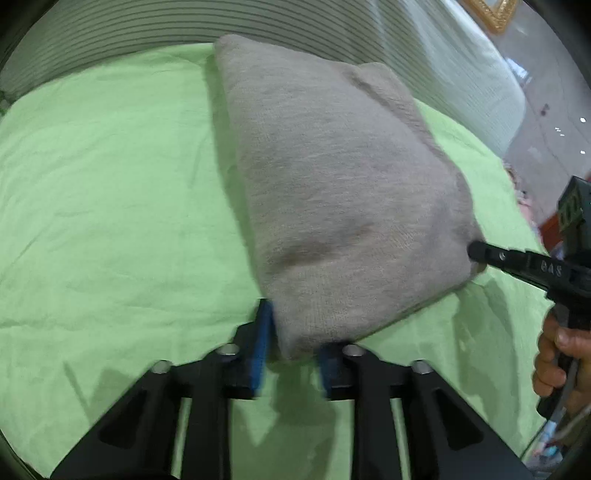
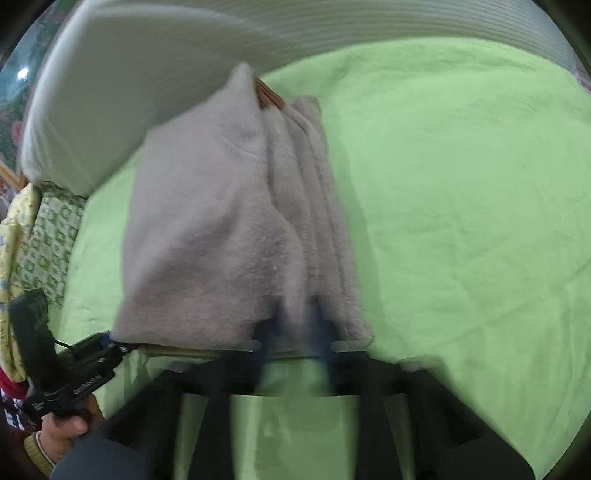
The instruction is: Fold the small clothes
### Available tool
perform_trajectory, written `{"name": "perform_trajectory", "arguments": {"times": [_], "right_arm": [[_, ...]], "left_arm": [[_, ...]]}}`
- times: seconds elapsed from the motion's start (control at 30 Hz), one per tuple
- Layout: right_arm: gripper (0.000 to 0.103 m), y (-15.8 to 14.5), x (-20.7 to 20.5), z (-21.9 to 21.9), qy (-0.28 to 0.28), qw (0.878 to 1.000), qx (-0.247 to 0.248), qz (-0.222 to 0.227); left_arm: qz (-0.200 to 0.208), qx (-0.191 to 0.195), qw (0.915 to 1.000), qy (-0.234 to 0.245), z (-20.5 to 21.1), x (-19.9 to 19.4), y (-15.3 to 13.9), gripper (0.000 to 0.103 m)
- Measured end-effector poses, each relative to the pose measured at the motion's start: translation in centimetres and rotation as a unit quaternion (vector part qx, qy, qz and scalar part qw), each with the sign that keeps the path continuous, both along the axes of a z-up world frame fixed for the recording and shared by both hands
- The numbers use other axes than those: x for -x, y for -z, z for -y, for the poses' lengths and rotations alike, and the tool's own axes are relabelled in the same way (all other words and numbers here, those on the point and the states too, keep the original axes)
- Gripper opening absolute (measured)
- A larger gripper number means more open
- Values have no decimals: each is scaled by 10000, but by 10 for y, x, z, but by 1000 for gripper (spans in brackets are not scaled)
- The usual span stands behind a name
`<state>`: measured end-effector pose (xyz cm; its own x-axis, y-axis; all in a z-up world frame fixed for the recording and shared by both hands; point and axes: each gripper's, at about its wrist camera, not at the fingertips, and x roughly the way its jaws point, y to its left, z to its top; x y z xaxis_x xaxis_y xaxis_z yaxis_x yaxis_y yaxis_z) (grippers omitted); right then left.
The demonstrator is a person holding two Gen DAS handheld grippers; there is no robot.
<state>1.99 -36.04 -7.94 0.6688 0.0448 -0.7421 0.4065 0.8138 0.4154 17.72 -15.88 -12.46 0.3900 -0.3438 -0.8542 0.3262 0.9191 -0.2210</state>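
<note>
A grey knitted garment (image 1: 332, 192), folded into a thick pad, hangs lifted over the green bed sheet (image 1: 110, 206). My left gripper (image 1: 295, 350) is shut on its near corner, blue pads on either side of the cloth. My right gripper (image 1: 474, 253) reaches in from the right and grips the other near corner. In the right wrist view the garment (image 2: 221, 229) shows several layered folds, and my right gripper (image 2: 295, 325) is shut on its lower edge. My left gripper (image 2: 110, 341) holds the far-left corner there. The picture is motion-blurred.
A white-and-grey striped pillow or bolster (image 1: 184, 26) lies along the far edge of the bed, and also shows in the right wrist view (image 2: 147, 74). A patterned yellow-green quilt (image 2: 40, 236) lies at the left. A hand (image 1: 561, 354) holds the right gripper's handle.
</note>
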Motion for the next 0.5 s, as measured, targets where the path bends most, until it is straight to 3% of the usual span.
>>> {"name": "perform_trajectory", "arguments": {"times": [0.13, 0.3, 0.5], "right_arm": [[7, -19, 17, 11, 244, 9990, 154, 340], [6, 12, 8, 14, 207, 9996, 164, -88], [11, 8, -3, 9, 207, 9994, 163, -220]], "left_arm": [[-71, 269, 9996, 51, 0, 1, -5, 15], [-199, 181, 9995, 144, 4, 3, 12, 13], [-335, 149, 9992, 161, 3, 2, 7, 18]]}}
